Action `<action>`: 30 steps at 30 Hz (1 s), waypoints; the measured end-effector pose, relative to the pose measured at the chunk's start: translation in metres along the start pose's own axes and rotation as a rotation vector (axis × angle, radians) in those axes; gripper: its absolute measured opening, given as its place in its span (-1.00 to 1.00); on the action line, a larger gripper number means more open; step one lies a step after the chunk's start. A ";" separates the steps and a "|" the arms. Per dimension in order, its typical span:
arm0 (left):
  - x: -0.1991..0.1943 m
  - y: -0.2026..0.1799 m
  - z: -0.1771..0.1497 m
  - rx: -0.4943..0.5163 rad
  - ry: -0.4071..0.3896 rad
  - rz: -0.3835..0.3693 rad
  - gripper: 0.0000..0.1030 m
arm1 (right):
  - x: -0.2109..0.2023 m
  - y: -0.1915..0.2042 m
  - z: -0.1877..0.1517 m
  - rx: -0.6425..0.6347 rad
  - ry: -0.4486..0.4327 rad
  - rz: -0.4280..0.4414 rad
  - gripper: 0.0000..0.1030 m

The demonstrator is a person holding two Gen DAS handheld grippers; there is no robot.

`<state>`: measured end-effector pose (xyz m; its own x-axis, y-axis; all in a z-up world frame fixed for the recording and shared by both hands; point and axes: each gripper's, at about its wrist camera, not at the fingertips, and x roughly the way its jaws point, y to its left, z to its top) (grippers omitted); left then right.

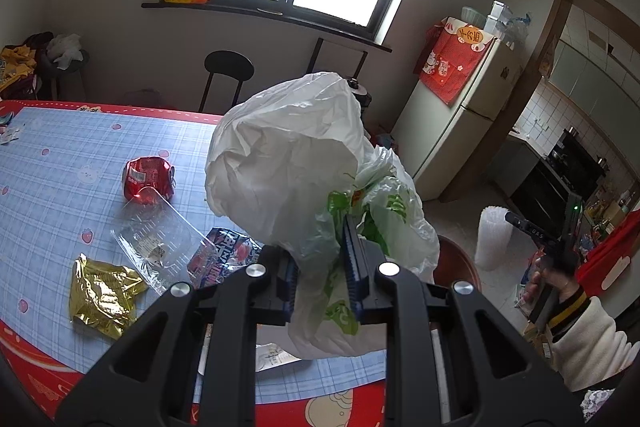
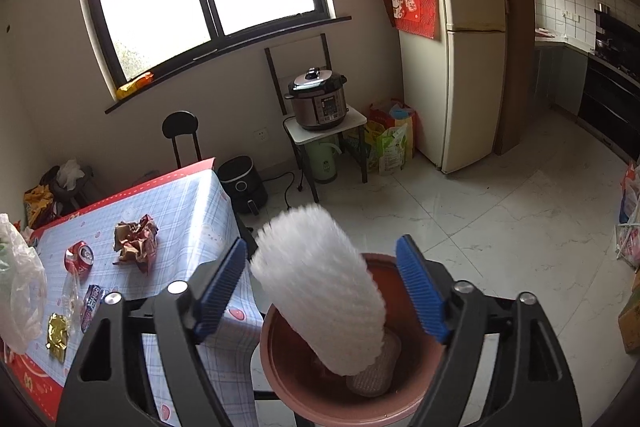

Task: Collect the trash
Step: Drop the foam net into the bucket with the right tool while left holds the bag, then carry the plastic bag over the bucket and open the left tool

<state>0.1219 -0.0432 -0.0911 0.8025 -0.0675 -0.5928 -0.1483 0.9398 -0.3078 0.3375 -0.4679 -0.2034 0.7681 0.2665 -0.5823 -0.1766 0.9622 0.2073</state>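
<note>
The left claw (image 1: 320, 267) is pinching a bunched white plastic bag with green print (image 1: 288, 163), its blue ribbed pads squeezed onto the crumpled neck so the bag balloons above and in front of the fingers. Just past the bag, lying on the blue checked worktop (image 1: 60, 155), are a clear plastic tray (image 1: 160, 243), a blue-and-red snack wrapper (image 1: 224, 255) partly hidden by the claw, a crumpled gold foil packet (image 1: 102, 293) and a dented red can (image 1: 148, 179) on its side, touching the tray's far end. A slip of white paper (image 1: 274, 355) sits at the near edge under the claw.

The right claw (image 2: 320, 287) stands spread wide, gripping nothing. Between its fingers, a roll of white foam wrap (image 2: 316, 291) leans in the brown trash bin (image 2: 276, 359), which is on the floor just beside the worktop's edge; a pale mesh piece (image 2: 380, 367) lies at the bin's bottom. From this side a ball of crumpled brown-and-red paper (image 2: 136, 237) shows farther along the worktop, near the can.

Beyond, there is a black stool (image 2: 181, 131) by the wall, a pressure cooker (image 2: 318, 99) on a small white stand, and a cream fridge (image 2: 460, 47) draped with red cloth.
</note>
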 end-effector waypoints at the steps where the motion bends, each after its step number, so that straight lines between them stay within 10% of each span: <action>1: 0.001 -0.004 0.000 0.003 0.001 -0.004 -0.54 | -0.003 -0.001 0.002 -0.005 -0.011 0.007 0.66; 26: 0.175 -0.250 -0.004 0.392 0.146 -0.312 -0.52 | -0.147 -0.097 -0.041 0.179 -0.113 -0.150 0.90; 29: 0.196 -0.278 -0.010 0.418 0.138 -0.333 -0.13 | -0.152 -0.100 -0.054 0.199 -0.103 -0.155 0.90; 30: 0.199 -0.283 -0.012 0.415 0.122 -0.347 0.37 | -0.154 -0.100 -0.057 0.196 -0.100 -0.165 0.90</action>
<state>0.3164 -0.3262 -0.1307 0.6877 -0.4113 -0.5983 0.3727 0.9072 -0.1954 0.2016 -0.6019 -0.1796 0.8354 0.0902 -0.5421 0.0714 0.9603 0.2698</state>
